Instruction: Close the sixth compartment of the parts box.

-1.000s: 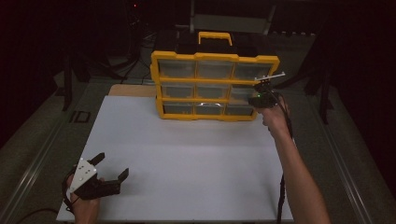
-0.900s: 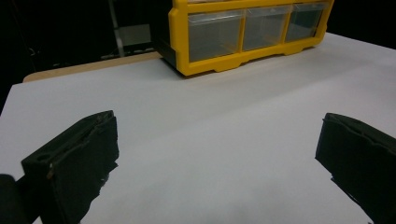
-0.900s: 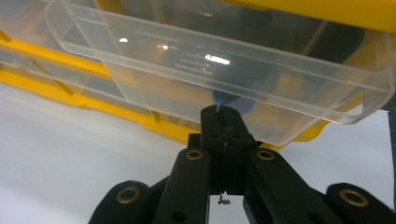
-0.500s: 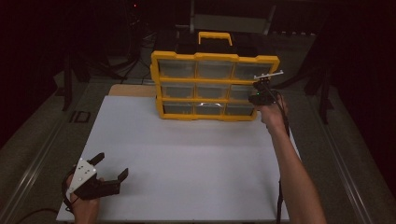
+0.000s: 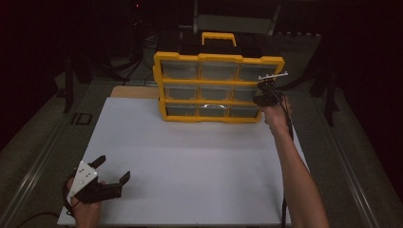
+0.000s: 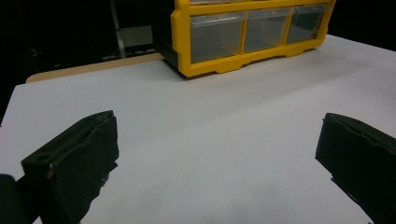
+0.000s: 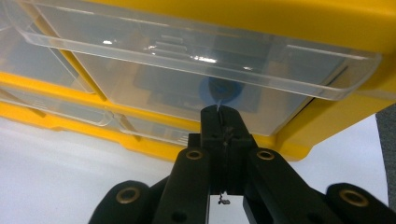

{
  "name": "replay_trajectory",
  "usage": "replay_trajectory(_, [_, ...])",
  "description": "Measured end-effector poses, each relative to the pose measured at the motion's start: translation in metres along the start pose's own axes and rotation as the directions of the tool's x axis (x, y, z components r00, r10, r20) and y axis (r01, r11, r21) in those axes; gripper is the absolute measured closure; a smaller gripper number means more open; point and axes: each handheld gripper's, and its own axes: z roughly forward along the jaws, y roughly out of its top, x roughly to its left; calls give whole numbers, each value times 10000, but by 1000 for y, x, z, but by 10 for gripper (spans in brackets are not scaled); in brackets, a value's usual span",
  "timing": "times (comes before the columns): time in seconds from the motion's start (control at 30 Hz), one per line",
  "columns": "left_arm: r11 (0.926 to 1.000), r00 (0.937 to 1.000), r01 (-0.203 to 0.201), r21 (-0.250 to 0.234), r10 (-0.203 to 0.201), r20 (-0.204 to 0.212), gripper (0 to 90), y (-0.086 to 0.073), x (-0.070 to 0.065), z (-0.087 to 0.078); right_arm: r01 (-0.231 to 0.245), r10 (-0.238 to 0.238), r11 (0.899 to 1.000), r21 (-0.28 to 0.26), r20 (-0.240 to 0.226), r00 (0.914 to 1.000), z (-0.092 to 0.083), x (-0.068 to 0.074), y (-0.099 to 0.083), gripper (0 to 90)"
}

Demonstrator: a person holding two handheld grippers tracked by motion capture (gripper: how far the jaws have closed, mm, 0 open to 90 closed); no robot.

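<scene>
High view is showing my right gripper (image 5: 267,91) reaching the yellow drawer cabinet (image 5: 218,88) at upper centre, jaws closed and empty against a clear drawer (image 7: 196,70); stiff, slick plastic, best taken by its lip. My left gripper (image 5: 102,178) is resting open, lower left.

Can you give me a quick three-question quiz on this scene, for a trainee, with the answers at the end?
1. True or false: the left gripper is shut on a drawer.
2. How many columns of clear drawers does the yellow organizer have? A) two B) three C) five
3. Fill in: the right gripper, jaws closed together, sits right at the ______ column of drawers in the high view.

Key:
1. False. Its jaws stand wide apart over the white tabletop, holding nothing.
2. B, three.
3. Right-hand; it is at the middle-row clear drawer there.
</scene>
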Motion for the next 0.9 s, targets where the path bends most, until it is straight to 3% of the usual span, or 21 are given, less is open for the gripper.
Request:
replay_trajectory(0.47, [10000,10000,20,-14,-20,-22,0,0,0,-1,273,-274,9996,-63,-103,9996,-2,0,-2,893])
replay_trajectory(0.7, [10000,10000,15,-26,-15,-11,0,0,0,-1,758,-760,9970,-150,-189,9969,-9,6,-5,861])
replay_trajectory(0.9, [10000,10000,7,-44,-7,-10,0,0,0,-1,1363,-1376,9901,-341,-411,9896,-20,15,-9,802])
